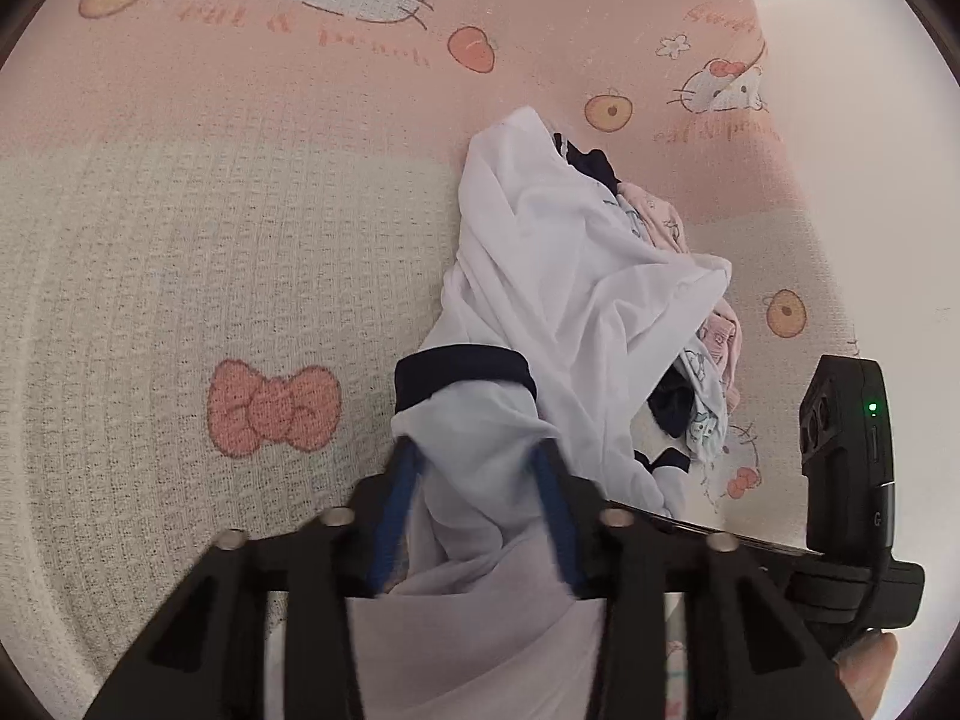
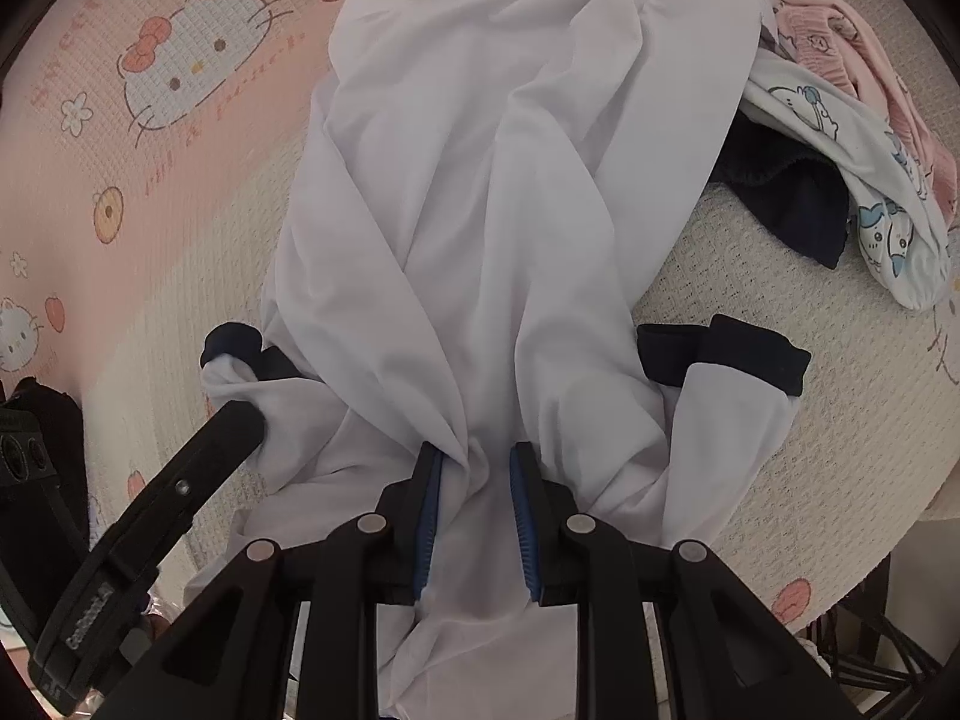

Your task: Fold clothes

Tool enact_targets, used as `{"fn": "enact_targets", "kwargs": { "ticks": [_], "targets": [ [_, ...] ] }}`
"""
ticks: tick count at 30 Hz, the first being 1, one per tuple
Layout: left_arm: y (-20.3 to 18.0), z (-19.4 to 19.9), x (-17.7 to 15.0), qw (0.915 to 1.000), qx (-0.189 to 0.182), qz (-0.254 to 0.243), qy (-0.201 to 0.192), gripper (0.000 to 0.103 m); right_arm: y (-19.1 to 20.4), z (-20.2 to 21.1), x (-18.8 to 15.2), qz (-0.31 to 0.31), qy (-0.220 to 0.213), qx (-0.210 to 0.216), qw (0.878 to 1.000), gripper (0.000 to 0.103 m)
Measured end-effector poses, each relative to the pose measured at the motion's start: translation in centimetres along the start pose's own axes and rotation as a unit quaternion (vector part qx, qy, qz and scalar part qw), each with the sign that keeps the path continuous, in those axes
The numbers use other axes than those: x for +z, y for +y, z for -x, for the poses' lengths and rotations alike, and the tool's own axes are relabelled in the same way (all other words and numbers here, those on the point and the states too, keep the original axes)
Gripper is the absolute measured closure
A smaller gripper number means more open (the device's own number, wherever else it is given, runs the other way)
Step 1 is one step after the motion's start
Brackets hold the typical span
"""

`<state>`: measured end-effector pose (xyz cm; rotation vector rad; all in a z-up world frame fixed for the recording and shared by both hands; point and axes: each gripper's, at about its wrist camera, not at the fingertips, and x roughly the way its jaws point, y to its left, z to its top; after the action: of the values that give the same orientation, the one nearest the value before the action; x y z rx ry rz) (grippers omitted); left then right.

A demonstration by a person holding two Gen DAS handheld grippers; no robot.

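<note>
Printed in faded red script on the pink-and-cream blanket (image 1: 180, 240), under the large cat face in the left wrist view: "cat & peach", blurred and only roughly readable. Repeated beside the smaller cat face near the right edge, with a further red word above it too cut off and blurred to read. Seen again in the right wrist view, running sideways beside the cat face on the same blanket (image 2: 198, 276): "Sweet" legible in larger letters, rest of that line unclear, smaller line beneath not readable. Pale embossed lettering on the black arm of the other gripper (image 2: 231, 426) at lower left, too small to make out. Single letter "G" on the black camera unit (image 1: 846, 450) at right.
</note>
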<state>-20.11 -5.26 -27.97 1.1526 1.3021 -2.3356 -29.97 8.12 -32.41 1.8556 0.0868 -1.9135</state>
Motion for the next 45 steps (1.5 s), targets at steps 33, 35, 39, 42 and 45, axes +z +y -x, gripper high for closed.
{"fn": "enact_targets", "kwargs": {
  "ticks": [33, 35, 39, 42, 45],
  "targets": [
    [-7.1, -1.2, -3.7, 0.9919, -0.032, -0.119, 0.031, 0.092, -5.1, -0.1, -0.6, -0.145, 0.0, 0.228, 0.963, 0.057],
    [-7.2, -1.1, -3.9, 0.9907, -0.021, -0.13, 0.035, 0.092, -5.0, -0.1, -0.8, -0.143, -0.007, 0.224, 0.964, 0.058],
    [-7.5, -1.2, -4.1, 0.9869, 0.013, -0.152, 0.051, 0.092, -4.4, -0.8, -0.7, -0.132, -0.014, 0.205, 0.97, 0.072],
    [-7.7, -0.9, -4.3, 0.9825, 0.049, -0.172, 0.052, 0.091, -3.9, -0.9, -0.9, -0.12, -0.016, 0.199, 0.973, 0.079],
    [-7.7, -0.1, -4.7, 0.9754, 0.079, -0.201, 0.046, 0.09, -3.7, -0.7, -1.0, -0.111, -0.021, 0.195, 0.974, 0.082]
  ]
}}
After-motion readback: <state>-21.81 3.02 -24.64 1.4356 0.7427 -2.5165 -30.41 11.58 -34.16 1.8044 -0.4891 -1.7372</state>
